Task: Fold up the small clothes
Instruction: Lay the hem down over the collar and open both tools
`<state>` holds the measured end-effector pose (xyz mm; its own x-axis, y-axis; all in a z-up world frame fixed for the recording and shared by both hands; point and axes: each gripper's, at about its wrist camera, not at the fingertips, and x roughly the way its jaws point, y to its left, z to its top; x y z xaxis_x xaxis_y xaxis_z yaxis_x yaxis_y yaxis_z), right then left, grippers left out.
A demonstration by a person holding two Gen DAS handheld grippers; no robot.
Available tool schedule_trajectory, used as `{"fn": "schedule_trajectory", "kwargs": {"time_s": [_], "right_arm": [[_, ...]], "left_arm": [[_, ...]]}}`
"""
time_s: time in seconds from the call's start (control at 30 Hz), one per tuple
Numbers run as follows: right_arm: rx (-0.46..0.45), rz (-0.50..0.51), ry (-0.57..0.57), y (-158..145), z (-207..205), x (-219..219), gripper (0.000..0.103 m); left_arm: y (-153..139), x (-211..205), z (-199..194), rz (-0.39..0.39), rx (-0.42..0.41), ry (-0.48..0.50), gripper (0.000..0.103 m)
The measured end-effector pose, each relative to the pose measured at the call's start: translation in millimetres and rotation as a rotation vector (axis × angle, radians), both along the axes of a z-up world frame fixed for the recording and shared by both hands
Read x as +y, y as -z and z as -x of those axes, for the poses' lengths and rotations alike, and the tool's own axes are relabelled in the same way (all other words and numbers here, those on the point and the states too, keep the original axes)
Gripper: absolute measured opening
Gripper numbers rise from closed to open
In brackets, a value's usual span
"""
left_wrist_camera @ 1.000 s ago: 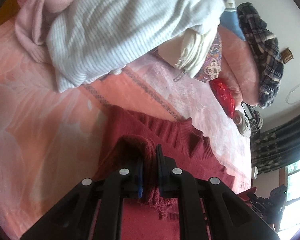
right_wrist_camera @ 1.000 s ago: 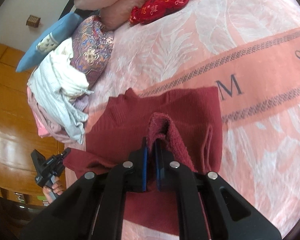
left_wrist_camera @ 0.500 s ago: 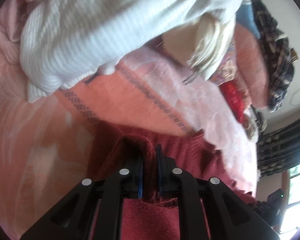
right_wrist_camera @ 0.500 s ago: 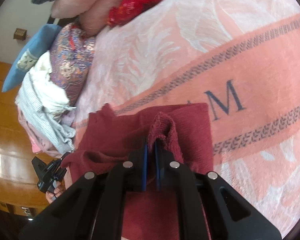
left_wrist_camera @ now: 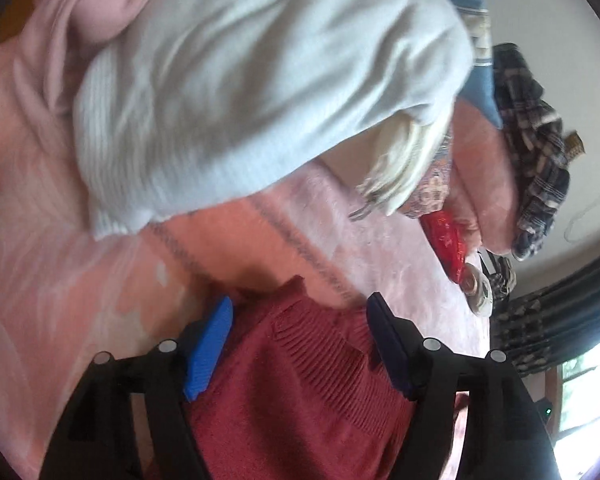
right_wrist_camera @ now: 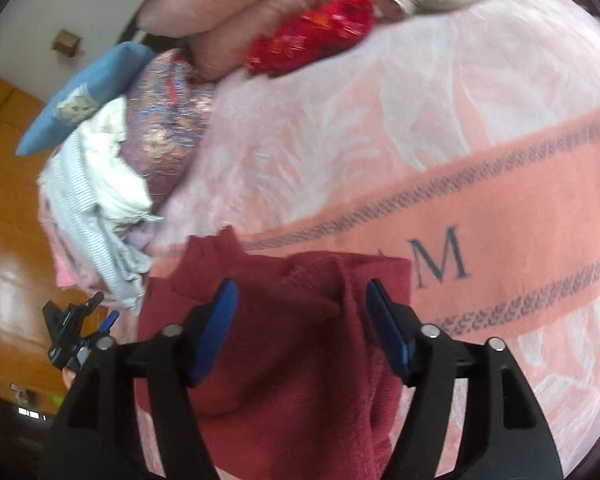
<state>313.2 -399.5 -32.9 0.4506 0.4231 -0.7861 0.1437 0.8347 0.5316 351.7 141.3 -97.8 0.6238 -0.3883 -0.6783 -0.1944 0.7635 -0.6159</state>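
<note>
A dark red knitted sweater (left_wrist_camera: 300,380) lies folded on the pink bedspread (left_wrist_camera: 60,280). My left gripper (left_wrist_camera: 300,308) is open, its blue-padded fingers on either side of the sweater's ribbed collar end. In the right wrist view the same sweater (right_wrist_camera: 284,352) lies with its lower part doubled over. My right gripper (right_wrist_camera: 300,292) is open above it, holding nothing. The left gripper (right_wrist_camera: 76,332) shows small at the left edge of that view.
A pile of white, striped and pink clothes (left_wrist_camera: 240,92) lies close beyond the sweater, also in the right wrist view (right_wrist_camera: 96,208). Pillows (right_wrist_camera: 168,120), a red pouch (right_wrist_camera: 312,36) and a plaid garment (left_wrist_camera: 536,140) lie farther off. A wooden wall (right_wrist_camera: 8,200) stands left.
Both grippers were shut on folds of the red sweater. Both have now opened and let it go, and the sweater lies flatter on the bedspread.
</note>
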Motion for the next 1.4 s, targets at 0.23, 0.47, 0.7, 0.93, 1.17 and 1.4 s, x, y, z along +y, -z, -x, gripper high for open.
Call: {"fn": "schedule_trajectory", "kwargs": {"time_s": [0.23, 0.47, 0.7, 0.93, 1.17, 1.4], "right_arm": [[0.033, 0.131, -0.136, 14, -11, 30, 0.086], [0.064, 0.126, -0.186, 33, -25, 43, 0.087], [0.095, 0.229, -0.292, 49, -30, 68, 0.055], [0.049, 0.233, -0.276, 37, -28, 62, 0.006], [-0.027, 0.116, -0.033, 12, -21, -2, 0.005], [0.051, 0.143, -0.029, 51, -25, 6, 0.024]], "left_arm": [[15, -32, -14, -0.182, 0.027, 0.075, 0.073], [44, -44, -32, -0.208, 0.111, 0.152, 0.073], [58, -69, -42, -0.306, 0.148, 0.247, 0.074], [60, -104, -36, -0.545, 0.101, 0.313, 0.020], [26, -78, -14, -0.490, -0.107, 0.061, 0.014], [54, -86, -29, -0.516, 0.042, 0.108, 0.019]]}}
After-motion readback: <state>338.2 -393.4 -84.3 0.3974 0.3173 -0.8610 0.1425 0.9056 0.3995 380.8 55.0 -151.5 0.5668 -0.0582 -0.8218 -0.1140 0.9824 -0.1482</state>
